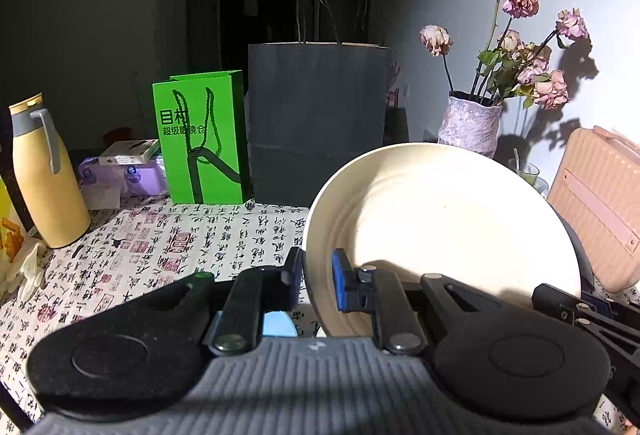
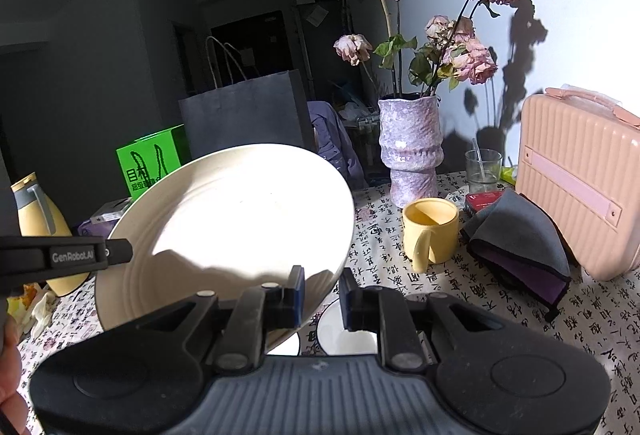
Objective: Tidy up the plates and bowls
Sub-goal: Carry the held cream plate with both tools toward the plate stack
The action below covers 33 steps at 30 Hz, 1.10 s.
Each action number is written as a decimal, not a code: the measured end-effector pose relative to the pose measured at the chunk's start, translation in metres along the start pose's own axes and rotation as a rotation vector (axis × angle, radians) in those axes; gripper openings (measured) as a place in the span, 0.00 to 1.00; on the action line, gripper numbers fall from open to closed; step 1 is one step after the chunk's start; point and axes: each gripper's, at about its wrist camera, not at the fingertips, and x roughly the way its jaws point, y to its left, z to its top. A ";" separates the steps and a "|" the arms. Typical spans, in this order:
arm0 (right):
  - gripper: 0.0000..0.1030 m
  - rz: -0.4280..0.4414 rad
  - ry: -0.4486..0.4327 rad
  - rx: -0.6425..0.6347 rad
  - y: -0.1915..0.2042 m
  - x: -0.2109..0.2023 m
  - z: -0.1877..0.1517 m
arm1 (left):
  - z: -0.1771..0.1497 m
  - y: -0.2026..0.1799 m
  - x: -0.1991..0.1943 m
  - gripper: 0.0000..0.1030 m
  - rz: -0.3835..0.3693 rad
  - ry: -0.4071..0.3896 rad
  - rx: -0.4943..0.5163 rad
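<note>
A large cream plate (image 1: 440, 219) hangs tilted above the table, gripped from both sides. My left gripper (image 1: 317, 277) is shut on its left rim, the blue pads pinching the edge. In the right wrist view the same plate (image 2: 240, 211) fills the left middle, and my right gripper (image 2: 322, 295) is shut on its lower right rim. The other gripper's black body shows at each view's edge: the right gripper's body (image 1: 580, 311) and the left gripper's body (image 2: 72, 257). A white dish with a dark rim (image 2: 348, 339) lies on the table below the plate, mostly hidden.
On the calligraphy tablecloth (image 1: 200, 235) stand a yellow bottle (image 1: 44, 187), a green bag (image 1: 204, 139), a dark paper bag (image 1: 316, 123), a purple vase of dried roses (image 2: 410, 155), a yellow mug (image 2: 430, 231), a folded grey cloth (image 2: 520, 235), a glass (image 2: 482, 167) and a pink case (image 2: 580, 179).
</note>
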 end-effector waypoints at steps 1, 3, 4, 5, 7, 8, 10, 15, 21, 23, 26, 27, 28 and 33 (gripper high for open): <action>0.17 0.002 0.000 -0.001 0.001 -0.003 -0.001 | -0.001 0.002 -0.003 0.16 -0.001 0.000 -0.005; 0.17 0.005 0.001 -0.004 0.004 -0.007 -0.004 | -0.004 0.005 -0.008 0.16 0.000 -0.002 -0.012; 0.17 0.007 0.003 -0.007 0.005 -0.009 -0.005 | -0.006 0.007 -0.011 0.16 0.002 -0.002 -0.015; 0.17 0.008 0.003 -0.011 0.007 -0.011 -0.007 | -0.007 0.008 -0.014 0.16 0.003 -0.001 -0.017; 0.17 0.010 0.003 -0.017 0.010 -0.016 -0.010 | -0.010 0.011 -0.019 0.16 0.003 -0.003 -0.021; 0.17 0.011 0.003 -0.019 0.011 -0.018 -0.011 | -0.012 0.013 -0.022 0.16 0.002 -0.004 -0.023; 0.17 0.012 0.002 -0.022 0.013 -0.024 -0.013 | -0.016 0.015 -0.028 0.16 0.002 -0.006 -0.027; 0.17 0.013 -0.001 -0.031 0.020 -0.037 -0.020 | -0.025 0.020 -0.042 0.16 0.002 -0.010 -0.038; 0.17 0.019 0.003 -0.034 0.026 -0.051 -0.031 | -0.036 0.026 -0.057 0.16 -0.003 -0.013 -0.043; 0.17 0.019 0.005 -0.034 0.028 -0.055 -0.035 | -0.040 0.029 -0.061 0.16 -0.003 -0.011 -0.045; 0.17 0.020 0.009 -0.035 0.031 -0.061 -0.041 | -0.046 0.033 -0.066 0.16 -0.004 -0.009 -0.043; 0.17 0.020 0.010 -0.036 0.033 -0.062 -0.043 | -0.048 0.035 -0.068 0.16 -0.005 -0.009 -0.043; 0.17 0.021 0.010 -0.036 0.034 -0.064 -0.045 | -0.050 0.036 -0.070 0.16 -0.005 -0.010 -0.042; 0.17 0.022 0.010 -0.041 0.039 -0.072 -0.053 | -0.061 0.044 -0.080 0.16 -0.009 -0.010 -0.047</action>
